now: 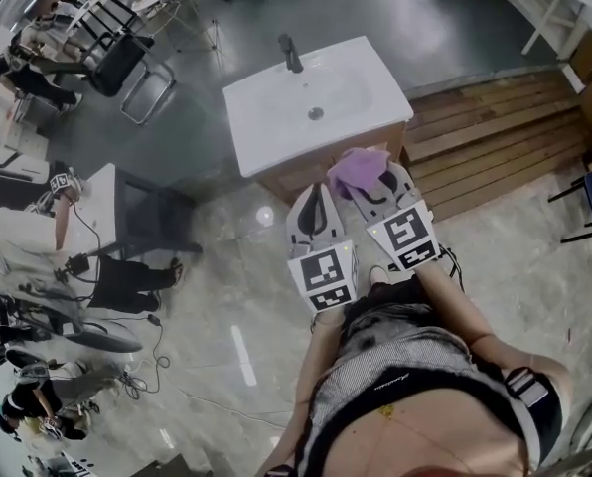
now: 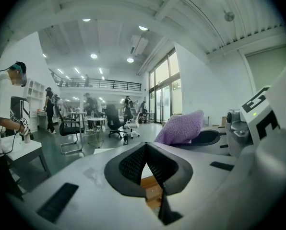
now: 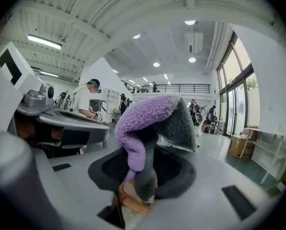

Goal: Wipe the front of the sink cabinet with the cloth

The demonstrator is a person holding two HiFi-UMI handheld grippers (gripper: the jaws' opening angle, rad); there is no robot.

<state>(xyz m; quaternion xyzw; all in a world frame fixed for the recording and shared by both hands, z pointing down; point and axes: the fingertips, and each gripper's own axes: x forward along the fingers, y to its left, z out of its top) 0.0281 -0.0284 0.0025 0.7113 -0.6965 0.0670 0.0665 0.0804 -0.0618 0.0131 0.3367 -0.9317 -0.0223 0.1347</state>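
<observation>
The right gripper [image 1: 368, 189] pinches the one purple cloth [image 1: 359, 172] tight. It holds it up by the brown cabinet [image 1: 294, 179] under the one sink [image 1: 276, 117], upper middle, likely ready to wipe. The left gripper [image 1: 314, 192] is closed and empty, just beside it.

Ceiling lamps [image 3: 43, 41] and tall windows [image 2: 164, 92] lit everything brightly and evenly, leaving only soft shadows. Lamp glare spotted the glossy floor [image 1: 217, 266] in the head view. Both gripper views bowed strongly toward black vignetted corners; the cloth [image 3: 143, 116] was crisp, distant people [image 2: 88, 107] slightly blurred.
</observation>
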